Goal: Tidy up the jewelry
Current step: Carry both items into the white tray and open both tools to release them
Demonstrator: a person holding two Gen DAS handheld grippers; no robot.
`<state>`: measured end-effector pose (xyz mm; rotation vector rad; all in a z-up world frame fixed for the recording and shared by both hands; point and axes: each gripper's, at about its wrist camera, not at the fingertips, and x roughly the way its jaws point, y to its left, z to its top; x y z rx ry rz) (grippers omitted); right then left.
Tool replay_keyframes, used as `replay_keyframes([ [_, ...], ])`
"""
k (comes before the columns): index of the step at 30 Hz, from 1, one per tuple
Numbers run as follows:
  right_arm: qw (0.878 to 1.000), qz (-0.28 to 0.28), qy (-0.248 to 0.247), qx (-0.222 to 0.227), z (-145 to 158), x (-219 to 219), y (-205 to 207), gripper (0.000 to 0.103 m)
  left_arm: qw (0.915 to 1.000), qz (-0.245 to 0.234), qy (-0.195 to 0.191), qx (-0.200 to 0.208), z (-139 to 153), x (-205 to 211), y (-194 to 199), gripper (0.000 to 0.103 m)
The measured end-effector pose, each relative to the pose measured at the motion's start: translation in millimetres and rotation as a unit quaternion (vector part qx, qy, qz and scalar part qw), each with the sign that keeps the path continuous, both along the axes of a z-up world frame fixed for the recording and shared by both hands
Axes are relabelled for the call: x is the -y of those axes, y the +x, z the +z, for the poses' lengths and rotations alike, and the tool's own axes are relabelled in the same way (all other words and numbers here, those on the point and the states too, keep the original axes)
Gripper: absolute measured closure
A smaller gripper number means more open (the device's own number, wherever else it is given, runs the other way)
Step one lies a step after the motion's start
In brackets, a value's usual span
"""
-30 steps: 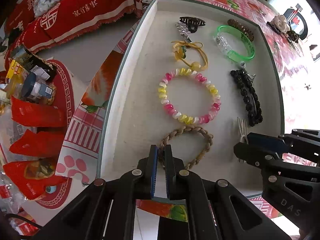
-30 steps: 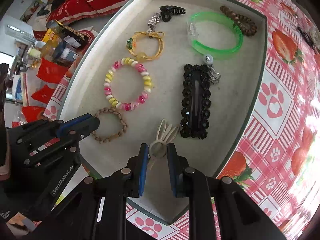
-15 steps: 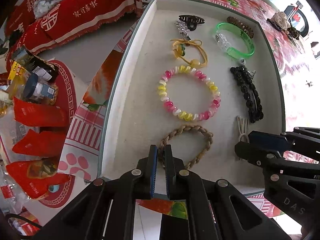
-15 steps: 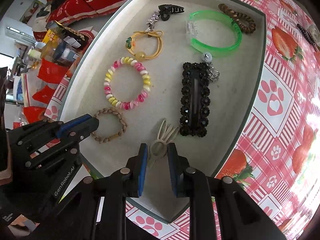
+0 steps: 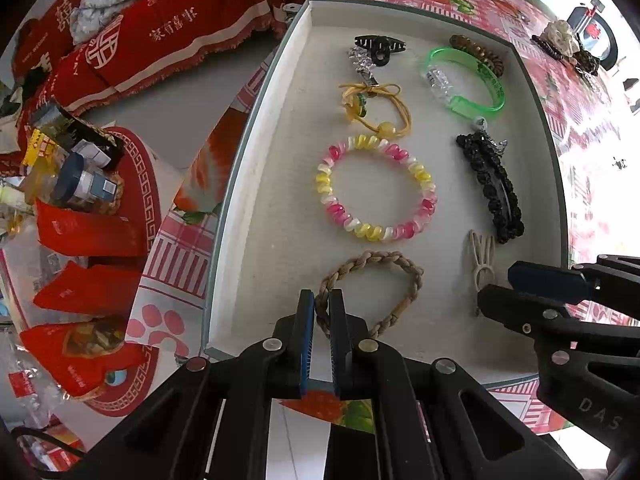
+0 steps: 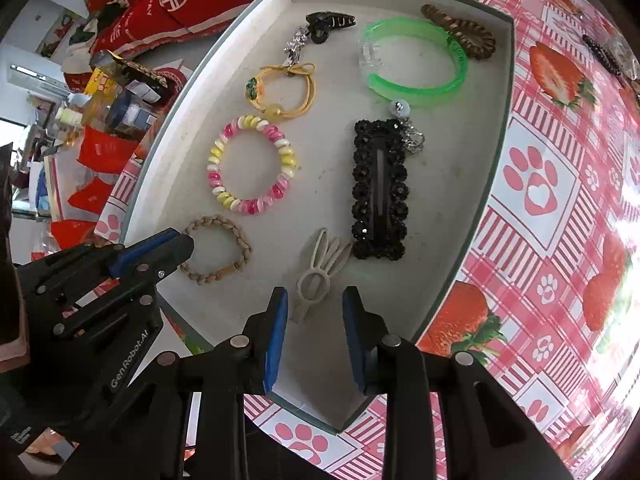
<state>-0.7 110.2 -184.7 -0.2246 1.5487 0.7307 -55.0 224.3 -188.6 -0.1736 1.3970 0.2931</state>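
Observation:
A shallow white tray [image 5: 260, 184] [image 6: 472, 184] holds several hair pieces. My left gripper [image 5: 322, 300] [image 6: 176, 246] is shut on the near edge of a tan braided ring [image 5: 404, 276] [image 6: 236, 240], which lies on the tray floor. My right gripper [image 6: 315, 300] [image 5: 516, 284] is open, its jaws on either side of a cream rabbit-ear clip [image 6: 316, 276] [image 5: 482, 256] lying on the tray. Beyond lie a pink-yellow spiral tie [image 5: 376, 188] [image 6: 252, 164] and a black beaded barrette [image 5: 492, 188] [image 6: 380, 188].
At the tray's far end lie a yellow cord tie [image 5: 376, 108], a green bangle [image 5: 464, 80], a black claw clip [image 5: 378, 46] and a brown coil tie [image 5: 480, 54]. The strawberry tablecloth [image 6: 552, 200] surrounds the tray. Red packets and jars [image 5: 76, 208] are below left.
My right gripper has opened and let go of the rabbit-ear clip, which now lies on the tray. My left gripper stays shut on the braided ring.

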Motion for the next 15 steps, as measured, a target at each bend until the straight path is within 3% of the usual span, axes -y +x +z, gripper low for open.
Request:
replay_keyframes([
  [15,0.999,-0.025,0.010,0.035,32,16,10,0.072,0.9999,-0.013,-0.002,0.005,7,6,5,0.089],
])
